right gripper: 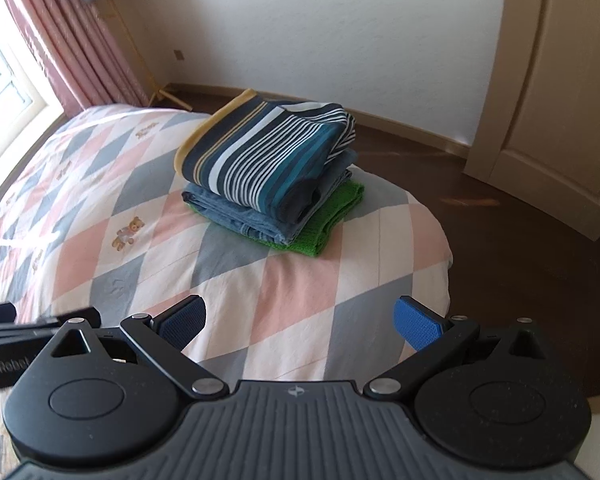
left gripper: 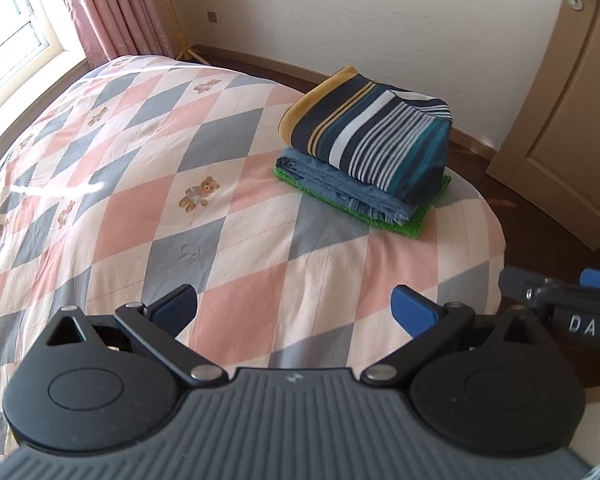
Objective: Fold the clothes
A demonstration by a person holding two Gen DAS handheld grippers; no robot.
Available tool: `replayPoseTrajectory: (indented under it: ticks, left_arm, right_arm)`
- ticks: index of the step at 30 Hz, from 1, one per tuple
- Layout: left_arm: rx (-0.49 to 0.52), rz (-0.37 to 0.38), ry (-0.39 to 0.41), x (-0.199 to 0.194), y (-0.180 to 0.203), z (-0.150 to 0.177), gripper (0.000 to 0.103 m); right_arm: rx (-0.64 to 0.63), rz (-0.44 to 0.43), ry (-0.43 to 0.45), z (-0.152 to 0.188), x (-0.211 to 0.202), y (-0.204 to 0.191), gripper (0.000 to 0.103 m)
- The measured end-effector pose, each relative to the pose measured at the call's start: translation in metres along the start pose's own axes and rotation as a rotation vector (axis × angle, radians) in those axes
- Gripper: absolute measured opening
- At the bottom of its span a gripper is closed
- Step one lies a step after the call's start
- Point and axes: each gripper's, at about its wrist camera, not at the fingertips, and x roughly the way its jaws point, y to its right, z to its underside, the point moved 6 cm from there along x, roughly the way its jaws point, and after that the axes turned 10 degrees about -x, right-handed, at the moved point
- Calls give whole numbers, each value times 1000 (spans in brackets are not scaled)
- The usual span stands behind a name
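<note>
Three folded garments sit stacked in the left wrist view: a striped top [left gripper: 374, 136] on a blue denim piece [left gripper: 340, 188], on a green knit [left gripper: 416, 222], all near the far right corner of the bed [left gripper: 140, 200]. The left tool [left gripper: 296, 312] hangs spread wide and empty over the quilt, well short of the stack, which lies ahead and to its right. The right tool [left gripper: 560, 300] shows at the right edge, just beside it. No unfolded garment shows, so the folding looks done; the sound course, I judge, is to draw clear without brushing the pile.

In the right wrist view the right tool [right gripper: 300, 320] is likewise wide open and holds nothing. The stack lies straight ahead, slightly left, apart from the blue pads [right gripper: 418, 322], with bare quilt between. The striped top [right gripper: 268, 152] overhangs the denim [right gripper: 244, 216] and green knit [right gripper: 332, 216] a little. If any squaring is wanted, nudge the edges lightly with one finger; a pinch could pull a layer loose.
</note>
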Motion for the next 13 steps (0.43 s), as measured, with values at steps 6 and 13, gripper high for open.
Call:
replayPoseTrajectory:
  ticks: [6,13]
  left_arm:
    - [-32,-15,-14,19,15,-22,102]
    - [-32,-40,23,26,31,-44,102]
  right_arm:
    - [-36,-19,-28,-20,21,13,103]
    - [-67,-32,-36,-42,34,25,103]
